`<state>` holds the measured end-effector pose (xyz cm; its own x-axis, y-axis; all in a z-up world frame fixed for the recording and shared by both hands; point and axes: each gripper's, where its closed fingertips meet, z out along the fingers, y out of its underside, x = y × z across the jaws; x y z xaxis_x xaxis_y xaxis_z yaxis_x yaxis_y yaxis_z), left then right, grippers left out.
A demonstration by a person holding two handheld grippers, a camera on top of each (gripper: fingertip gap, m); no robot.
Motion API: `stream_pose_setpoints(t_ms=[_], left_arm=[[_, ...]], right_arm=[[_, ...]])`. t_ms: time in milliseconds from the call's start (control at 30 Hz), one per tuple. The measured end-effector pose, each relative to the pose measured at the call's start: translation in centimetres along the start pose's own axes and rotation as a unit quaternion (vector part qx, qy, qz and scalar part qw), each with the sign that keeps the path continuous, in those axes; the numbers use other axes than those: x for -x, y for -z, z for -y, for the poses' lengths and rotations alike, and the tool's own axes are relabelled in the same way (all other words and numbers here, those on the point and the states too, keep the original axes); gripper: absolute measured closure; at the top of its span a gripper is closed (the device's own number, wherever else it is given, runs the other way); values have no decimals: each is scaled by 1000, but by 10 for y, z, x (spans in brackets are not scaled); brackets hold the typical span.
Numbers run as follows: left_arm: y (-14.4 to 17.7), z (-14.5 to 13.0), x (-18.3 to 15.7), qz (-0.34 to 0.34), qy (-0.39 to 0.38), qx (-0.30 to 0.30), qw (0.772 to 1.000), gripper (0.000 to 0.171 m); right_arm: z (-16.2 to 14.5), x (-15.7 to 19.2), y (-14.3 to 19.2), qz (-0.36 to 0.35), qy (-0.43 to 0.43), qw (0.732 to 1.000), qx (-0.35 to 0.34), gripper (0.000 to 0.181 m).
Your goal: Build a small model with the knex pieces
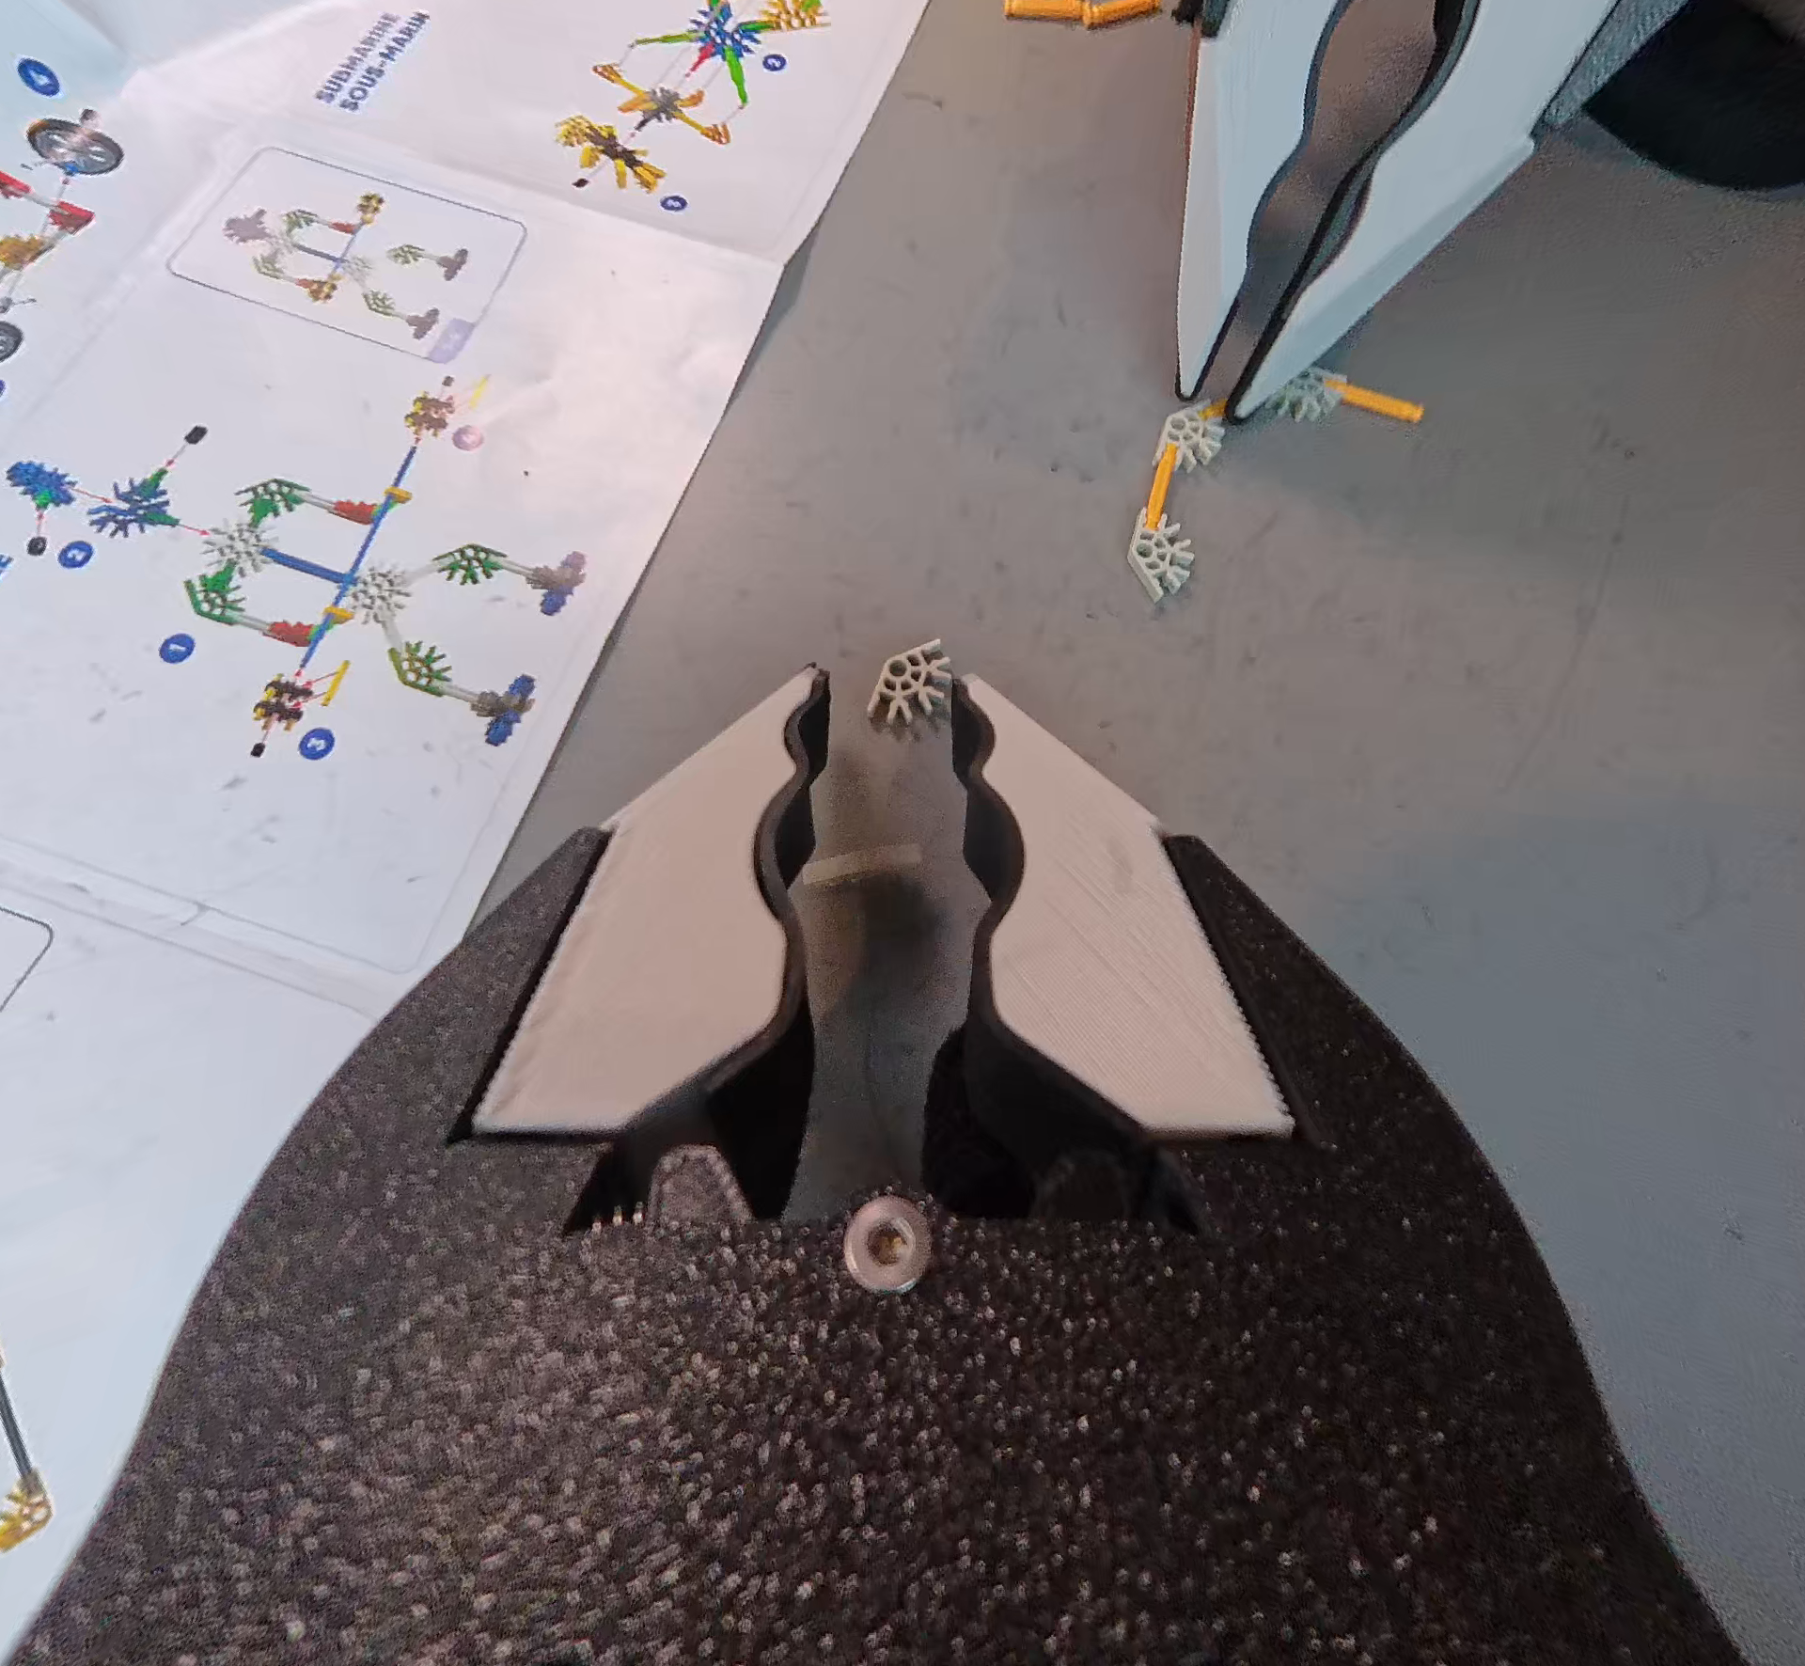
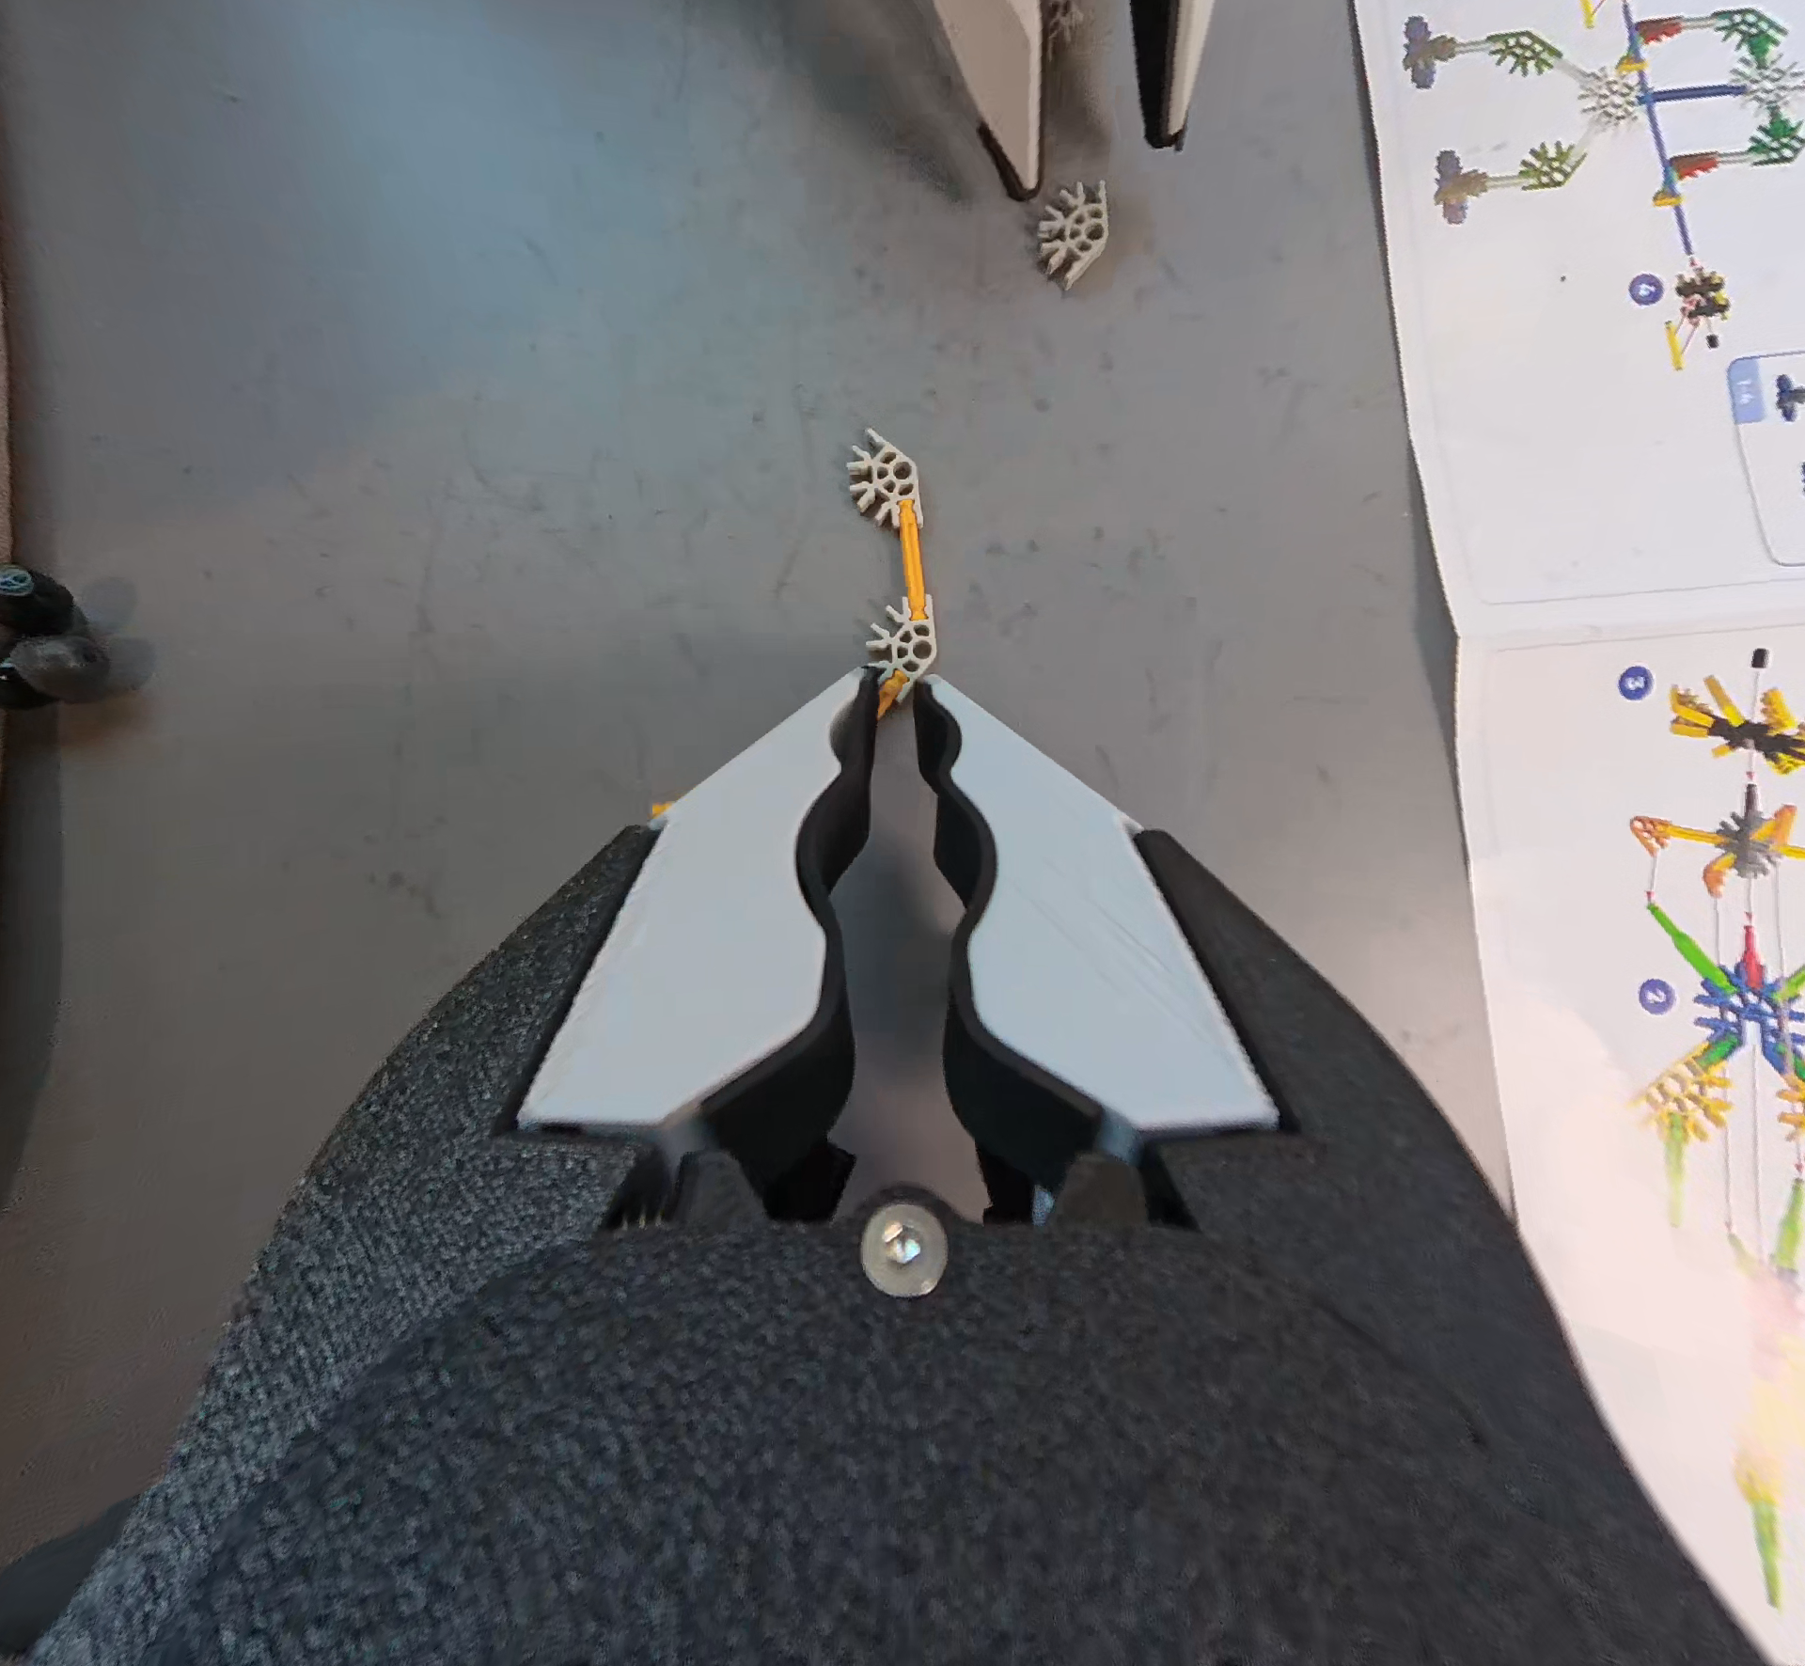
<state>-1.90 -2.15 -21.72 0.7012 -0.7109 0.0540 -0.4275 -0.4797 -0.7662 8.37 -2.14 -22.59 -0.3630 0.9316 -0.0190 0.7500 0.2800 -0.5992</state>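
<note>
Left claw (image 1: pixel 889 681): released, fingertips a little apart, set low over the grey counter (image 1: pixel 977 349); a loose grey fan-shaped connector (image 1: pixel 911 679) lies on the counter between the tips, nearer the right-hand finger, with contact not clear. Right claw (image 2: pixel 894 679): nearly clenched, its tips pinching an orange rod (image 2: pixel 889 697) of a small chain of pieces (image 2: pixel 903 564), grey connectors joined by orange rods, which lies flat on the counter and runs away from the tips. A further grey connector of the chain (image 1: pixel 1304 393) and an orange rod (image 1: pixel 1377 401) show behind the right claw in the left wrist view. Spare orange rods (image 1: pixel 1084 2) lie in a loose cluster farther off. A folded instruction sheet (image 1: pixel 440 349) with coloured build diagrams is spread along one side of the counter. Handling, by judgement: moulded plastic, light, stiff, smooth and apt to skid or flip under a glancing touch; connectors are best taken across their flat faces, rods at mid-length; snapped joints may pull apart if the chain is lifted by one end. Containers: none in view; all pieces lie loose on the counter.
</note>
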Motion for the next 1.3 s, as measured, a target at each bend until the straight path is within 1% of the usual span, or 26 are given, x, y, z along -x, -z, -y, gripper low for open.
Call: stream_pose_setpoints(t_ms=[100,200,300,400,433,467,533,600,667,733,767,800,867,1033,1100,1133,1167,1200,1267,1300], left_arm=[[-7,-6,-4,8,-25,21,999,146],[-9,-6,-7,6,-29,24,999,148],[-9,-7,-11,-3,-28,26,999,155],[-10,-7,-14,-5,-33,29,999,161],[-10,-7,-14,-3,-35,30,999,161],[-10,-6,-14,-2,-35,31,999,161],[-11,-6,-15,0,-37,32,999,161],[-11,-6,-16,-1,-38,33,999,161],[-11,-6,-16,-2,-36,34,999,161],[-11,-6,-16,-3,-33,33,999,161],[-11,-6,-16,-4,-31,33,999,161],[-11,-6,-16,-5,-29,32,999,161],[-12,-6,-16,-5,-27,30,999,161],[-11,-4,-15,-7,-20,24,999,156],[-10,-2,-15,-9,-15,18,1000,156],[-9,-2,-14,-8,-15,16,1000,156],[-9,-1,-14,-7,-15,15,1000,156],[-8,0,-13,-5,-16,14,1000,156],[-8,1,-13,-2,-18,9,1000,156],[-7,2,-13,-1,-19,7,1000,156]], right_arm=[[-8,-6,6,-11,-15,1000,16,178],[-17,-9,12,-8,-36,999,30,178],[-25,-10,19,-3,-57,997,45,178],[-36,-4,26,21,-83,995,60,178],[-39,3,28,39,-79,994,67,176],[-42,10,29,57,-71,993,70,168],[-39,16,38,71,-45,995,55,165],[-35,5,54,44,-41,998,25,165],[-38,-21,71,-16,-69,997,3,166],[-60,-56,86,-102,-100,989,21,170],[-73,-70,91,-133,-119,983,36,171],[-83,-78,93,-144,-140,979,43,171],[-89,-80,90,-131,-168,976,36,170],[-86,-88,80,-141,-181,973,29,169],[-92,-91,74,-147,-194,969,47,170],[-95,-92,71,-146,-199,968,53,171],[-92,-91,71,-141,-203,968,42,180],[-91,-90,70,-137,-205,968,40,180],[-87,-90,68,-140,-187,971,39,181],[-80,-87,66,-135,-170,976,31,181]])
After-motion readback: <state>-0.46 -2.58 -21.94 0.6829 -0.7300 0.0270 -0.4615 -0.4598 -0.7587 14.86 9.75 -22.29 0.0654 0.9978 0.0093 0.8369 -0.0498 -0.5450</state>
